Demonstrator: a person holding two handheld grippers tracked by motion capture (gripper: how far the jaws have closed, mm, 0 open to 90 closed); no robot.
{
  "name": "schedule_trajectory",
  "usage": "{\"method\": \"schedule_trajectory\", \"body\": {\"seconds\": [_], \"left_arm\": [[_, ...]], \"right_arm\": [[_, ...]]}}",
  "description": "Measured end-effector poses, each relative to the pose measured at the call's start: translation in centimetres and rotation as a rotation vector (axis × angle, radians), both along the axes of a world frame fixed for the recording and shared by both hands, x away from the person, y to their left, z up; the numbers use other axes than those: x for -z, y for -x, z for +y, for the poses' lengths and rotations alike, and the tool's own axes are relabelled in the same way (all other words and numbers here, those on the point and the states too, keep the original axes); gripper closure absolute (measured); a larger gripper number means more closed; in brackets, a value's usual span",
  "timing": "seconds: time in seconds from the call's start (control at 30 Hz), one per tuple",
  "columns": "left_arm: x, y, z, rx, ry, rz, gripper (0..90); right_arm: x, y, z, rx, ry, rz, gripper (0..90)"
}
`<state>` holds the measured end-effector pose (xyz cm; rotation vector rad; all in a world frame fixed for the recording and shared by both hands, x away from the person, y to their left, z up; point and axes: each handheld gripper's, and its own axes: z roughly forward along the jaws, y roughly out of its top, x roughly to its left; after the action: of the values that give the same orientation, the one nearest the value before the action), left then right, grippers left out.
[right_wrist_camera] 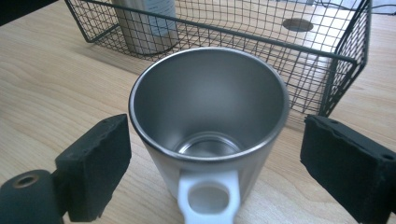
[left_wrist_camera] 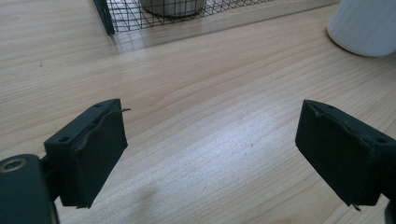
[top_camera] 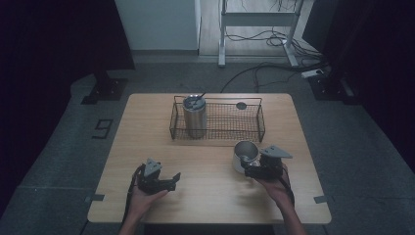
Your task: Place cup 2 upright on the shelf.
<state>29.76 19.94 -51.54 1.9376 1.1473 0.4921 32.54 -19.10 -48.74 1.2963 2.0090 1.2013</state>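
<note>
High view: a wooden table carries a black wire basket near its far edge, and inside the basket's left end a tall steel tumbler stands upright with a lid and a dark straw. A small dark round spot shows through the mesh toward the basket's right end; what it is cannot be told. Just in front of the basket's right part stands a mug, white outside and bare steel inside, upright on the table with its mouth up, so its long axis is vertical. The basket's near wall rises close behind it; nothing lies between the mug and the right gripper.

In the right gripper view the mug's white loop handle points straight back toward the camera, between the two fingers. The fingers are spread to either side of the mug, with a clear gap between each pad and the wall, so they flank it without pressing on it.

The left gripper rests in the person's left hand over the table's near left part, well apart from the mug. In the left gripper view its fingers stand wide apart over bare wood with nothing between them; the mug's white ribbed side shows at the upper right corner, and a corner of the basket at the top.
</note>
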Motion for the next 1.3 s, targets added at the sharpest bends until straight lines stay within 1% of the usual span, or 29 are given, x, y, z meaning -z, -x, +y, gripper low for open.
{"method": "schedule_trajectory", "body": {"seconds": [0.17,0.33,0.4,0.6,0.77,0.83,0.9,1.0,1.1,1.2,1.3], "left_arm": [[0.0,0.1,-0.1,-0.006,-0.003,-0.011,8.8],[0.2,0.1,-0.3,-0.001,-0.010,-0.006,8.8],[0.2,0.1,-0.5,0.001,-0.015,-0.004,8.8],[0.4,0.1,-0.7,0.007,-0.018,0.000,8.8],[0.5,0.1,-0.8,0.009,-0.022,0.005,8.8],[0.6,0.1,-0.9,0.013,-0.026,0.008,8.8],[0.6,0.1,-1.0,0.016,-0.031,0.012,8.8],[0.6,0.1,-1.1,0.015,-0.039,0.009,8.8],[0.6,0.1,-1.0,0.015,-0.036,0.010,8.8],[0.6,0.1,-1.0,0.015,-0.035,0.009,8.8],[0.6,0.1,-1.0,0.018,-0.036,0.012,8.8]], "right_arm": [[0.3,-0.6,0.5,0.000,0.012,0.006,6.3],[0.4,-1.2,1.0,0.008,0.031,0.006,2.0],[0.6,-1.4,1.2,0.005,0.033,0.009,1.3],[1.0,-2.1,1.9,-0.004,0.059,0.018,0.2],[1.1,-2.5,2.3,-0.004,0.077,0.014,1.7],[1.3,-2.6,2.4,0.005,0.086,0.009,2.9],[1.4,-2.7,2.5,0.015,0.082,0.014,5.8],[1.5,-2.7,2.7,0.031,0.095,0.010,6.2],[1.4,-2.8,2.6,0.025,0.098,0.016,6.5],[1.2,-2.8,2.6,0.017,0.106,0.033,6.6],[1.2,-2.8,2.6,0.010,0.109,0.031,6.6]]}}
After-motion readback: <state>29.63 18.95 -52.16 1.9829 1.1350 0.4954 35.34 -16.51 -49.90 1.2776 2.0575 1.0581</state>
